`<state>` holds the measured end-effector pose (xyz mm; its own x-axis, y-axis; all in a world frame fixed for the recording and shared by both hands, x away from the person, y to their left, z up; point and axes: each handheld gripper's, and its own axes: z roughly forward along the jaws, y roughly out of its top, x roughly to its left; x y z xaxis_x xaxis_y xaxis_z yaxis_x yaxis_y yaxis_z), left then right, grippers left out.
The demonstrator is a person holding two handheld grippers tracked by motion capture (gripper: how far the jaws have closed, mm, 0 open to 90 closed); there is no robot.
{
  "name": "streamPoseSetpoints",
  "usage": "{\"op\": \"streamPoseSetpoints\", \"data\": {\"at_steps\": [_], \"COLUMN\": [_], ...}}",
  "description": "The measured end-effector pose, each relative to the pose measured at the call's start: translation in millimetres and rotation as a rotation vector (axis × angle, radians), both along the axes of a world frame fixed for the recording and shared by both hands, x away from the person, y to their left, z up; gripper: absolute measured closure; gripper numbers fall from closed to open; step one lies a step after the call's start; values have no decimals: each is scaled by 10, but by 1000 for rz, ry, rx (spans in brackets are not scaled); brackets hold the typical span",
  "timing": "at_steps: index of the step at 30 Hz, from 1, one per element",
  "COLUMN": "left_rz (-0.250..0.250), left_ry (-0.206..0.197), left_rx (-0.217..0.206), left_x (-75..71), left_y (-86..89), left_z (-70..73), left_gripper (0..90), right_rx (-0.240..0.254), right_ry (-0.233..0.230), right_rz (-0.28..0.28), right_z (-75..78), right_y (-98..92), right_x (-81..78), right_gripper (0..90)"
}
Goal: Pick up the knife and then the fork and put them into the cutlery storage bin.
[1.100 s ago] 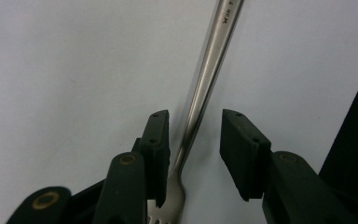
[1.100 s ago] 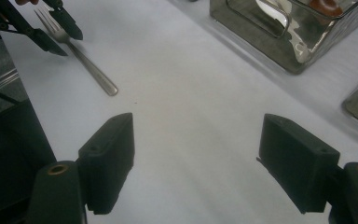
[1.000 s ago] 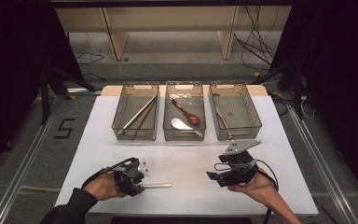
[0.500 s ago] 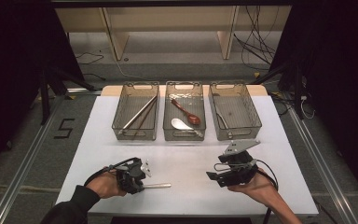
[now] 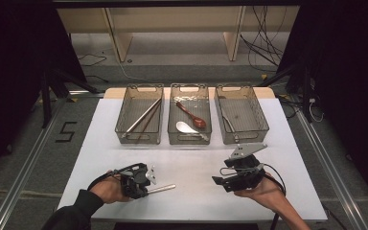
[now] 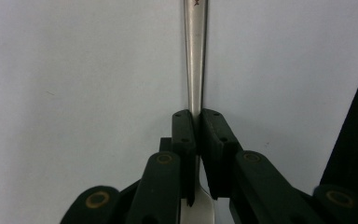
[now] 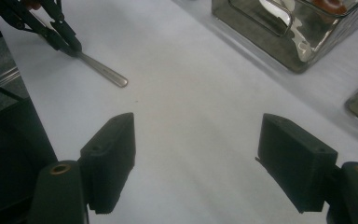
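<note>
The left gripper [image 5: 149, 179] has just been closing and now pinches the fork [image 6: 195, 56] lying on the table's [image 5: 191, 163] near edge — the grasp looks made, so next comes a level lift toward the right bin [image 5: 242, 115] — while the right gripper [image 7: 196, 158] waits spread.

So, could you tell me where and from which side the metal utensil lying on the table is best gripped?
On its narrow handle, where the left gripper is already shut on the metal utensil. It lies flat on the white table, so coming in low along its length, with a pad on each long edge, suits the slim straight handle.
</note>
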<state>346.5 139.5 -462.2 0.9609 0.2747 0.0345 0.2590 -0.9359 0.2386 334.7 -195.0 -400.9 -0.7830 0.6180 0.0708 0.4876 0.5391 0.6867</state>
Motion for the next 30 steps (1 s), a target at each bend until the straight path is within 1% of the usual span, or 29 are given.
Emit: {"op": "streamPoseSetpoints", "data": {"at_steps": [3, 6, 9, 11, 13, 14, 15, 18, 19, 21, 23, 24, 26, 28, 30], "left_rz": [11, 30, 42, 47, 58, 64, 77, 90, 96, 113, 117, 123, 122, 120, 107], "left_ry": [-5, -6, -11, -6, -5, 0, -4, 1, 13, 17, 21, 31, 36, 36, 36], "left_rx": [-12, -36, -44, -49, -61, -69, -83, -98, -105, -113, -116, -126, -132, -139, -134], "left_x": [9, 18, 23, 22, 19, 21, 16, 17, 24, 20, 15, 13, 8, 0, -14], "left_y": [9, 28, 35, 36, 37, 38, 38, 38, 40, 37, 33, 32, 25, 15, 1], "left_z": [20, 52, 76, 87, 104, 114, 124, 159, 165, 171, 181, 188, 206, 225, 242], "left_gripper": [834, 834, 835, 835, 835, 835, 835, 835, 835, 836, 835, 836, 836, 836, 835], "right_rx": [1, 1, 0, 0, 1, 0, 0, 2, 2, 0, -1, -1, -1, -2, -2], "right_ry": [2, 1, 2, 3, 3, 4, 4, 5, 6, 5, 6, 4, 6, 4, 6], "right_rz": [0, 1, 3, 2, 2, 3, 3, 3, 3, 6, 9, 10, 11, 17, 17], "right_z": [2, 2, 1, 1, 2, 2, 2, 1, 1, -2, -4, -5, -5, -8, -7], "right_y": [2, 1, 3, 7, 8, 9, 9, 12, 14, 19, 26, 30, 39, 45, 57], "right_x": [-3, -2, -2, -4, -5, -5, -6, -6, -6, -6, -7, -7, -10, -10, -14], "right_gripper": [284, 285, 285, 285, 285, 285, 285, 285, 285, 285, 285, 285, 285, 285, 285]}}
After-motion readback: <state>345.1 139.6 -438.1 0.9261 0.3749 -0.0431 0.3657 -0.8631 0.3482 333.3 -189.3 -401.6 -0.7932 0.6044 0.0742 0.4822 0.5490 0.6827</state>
